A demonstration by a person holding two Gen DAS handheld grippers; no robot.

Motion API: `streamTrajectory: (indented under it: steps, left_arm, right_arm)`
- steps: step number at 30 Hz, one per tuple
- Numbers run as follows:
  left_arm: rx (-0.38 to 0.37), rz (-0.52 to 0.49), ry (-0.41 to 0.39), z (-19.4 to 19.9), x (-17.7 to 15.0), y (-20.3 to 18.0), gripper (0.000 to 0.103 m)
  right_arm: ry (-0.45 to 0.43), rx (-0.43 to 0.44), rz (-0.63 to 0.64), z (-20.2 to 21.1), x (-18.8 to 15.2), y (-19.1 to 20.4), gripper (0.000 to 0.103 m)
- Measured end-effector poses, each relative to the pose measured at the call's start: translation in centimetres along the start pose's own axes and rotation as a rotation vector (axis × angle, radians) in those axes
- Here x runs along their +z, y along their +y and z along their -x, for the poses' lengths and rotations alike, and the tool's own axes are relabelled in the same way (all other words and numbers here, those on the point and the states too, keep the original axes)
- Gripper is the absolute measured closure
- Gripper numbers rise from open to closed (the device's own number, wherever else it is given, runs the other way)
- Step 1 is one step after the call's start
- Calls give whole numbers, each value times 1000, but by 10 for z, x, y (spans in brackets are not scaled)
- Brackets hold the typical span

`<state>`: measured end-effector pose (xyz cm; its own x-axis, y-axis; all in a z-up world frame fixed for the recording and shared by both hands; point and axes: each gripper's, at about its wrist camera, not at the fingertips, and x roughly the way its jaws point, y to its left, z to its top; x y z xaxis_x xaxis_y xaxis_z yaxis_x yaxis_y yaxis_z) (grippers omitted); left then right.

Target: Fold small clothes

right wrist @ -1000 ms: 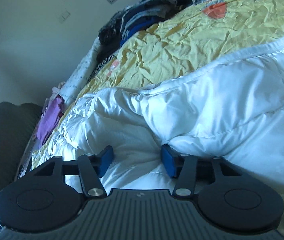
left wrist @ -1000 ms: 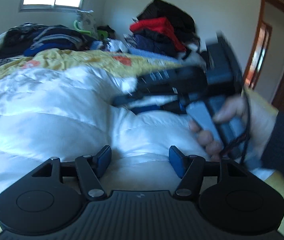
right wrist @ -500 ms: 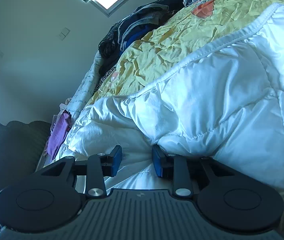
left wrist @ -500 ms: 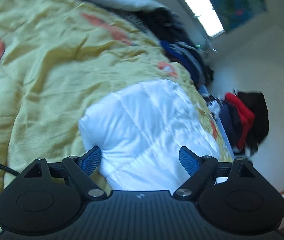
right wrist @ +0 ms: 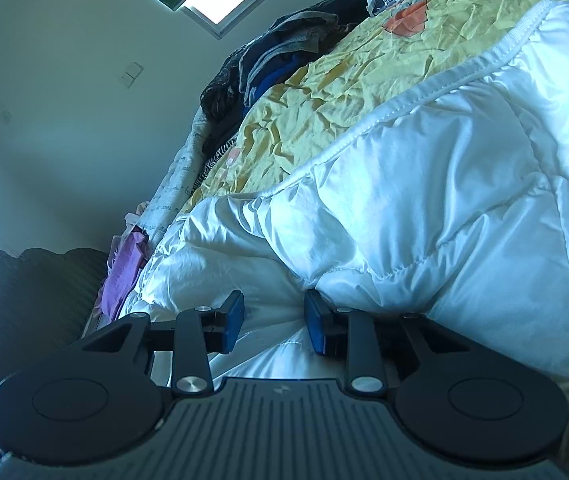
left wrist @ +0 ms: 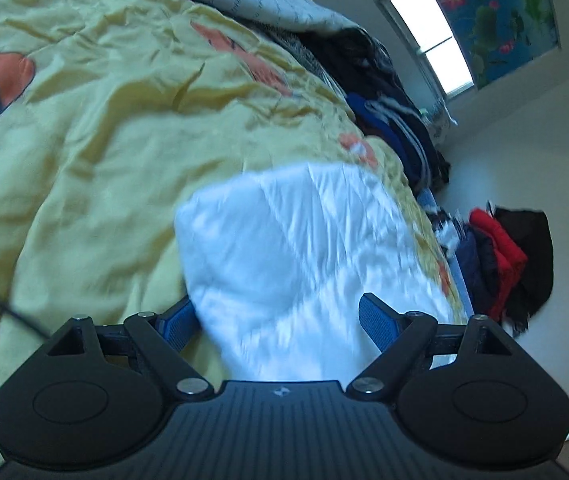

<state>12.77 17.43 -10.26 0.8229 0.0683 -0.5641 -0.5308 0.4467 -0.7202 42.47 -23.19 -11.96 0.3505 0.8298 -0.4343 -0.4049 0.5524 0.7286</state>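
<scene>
Both grippers meet the white padded garment (left wrist: 296, 240); left jaws wide around its end; right jaws narrow, pinching a fold.

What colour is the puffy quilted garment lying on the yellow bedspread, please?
White; the quilted garment shows best in the right wrist view.

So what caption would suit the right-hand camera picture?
Right gripper partly closed around a fold of the white puffy garment on the yellow bedspread.
</scene>
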Motion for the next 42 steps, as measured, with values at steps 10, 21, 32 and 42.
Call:
streamTrajectory:
  steps: [10,21,32,42]
  left_arm:
    - [70,-101,11,-23,3,-19,79]
    - [64,-245,-67,4,0,-56,87]
    - [-150,-550,-195,42,-35,-132,87]
    - [-435,-974,-139,58,-130,-201,87]
  right_arm:
    - [-7,9,-5,1,-1,-1,64]
    - [-11,-46,79,18,3,32,59]
    - [117,-155,400,-29,-16,76,85]
    - [42,68,-151,24,5,22,72]
